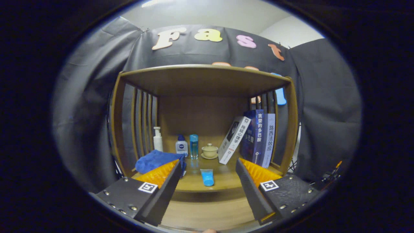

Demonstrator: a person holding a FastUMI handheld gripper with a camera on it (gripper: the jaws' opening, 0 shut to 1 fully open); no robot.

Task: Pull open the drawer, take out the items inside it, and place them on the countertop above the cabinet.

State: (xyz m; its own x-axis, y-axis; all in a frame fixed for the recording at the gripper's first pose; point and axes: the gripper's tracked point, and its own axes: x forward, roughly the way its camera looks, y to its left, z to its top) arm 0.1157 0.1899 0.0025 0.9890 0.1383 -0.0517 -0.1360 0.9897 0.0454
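My gripper (208, 161) is open, with nothing between its fingers, and it points at a wooden cabinet's countertop (223, 178). A small blue tube (207, 177) lies flat on the countertop near its front edge, just ahead of the fingers and between them. A blue folded cloth (155, 160) lies on the countertop behind the left finger. Below the countertop's edge a wooden front panel (207, 213) shows between the fingers; I cannot tell whether it is the drawer.
At the back of the shelf stand a white pump bottle (157, 139), a small white bottle (181, 145), a clear blue bottle (193, 146) and a lidded cup on a saucer (210, 151). Books (255, 139) lean at the right. Slatted sides and a top board (203, 76) enclose the space.
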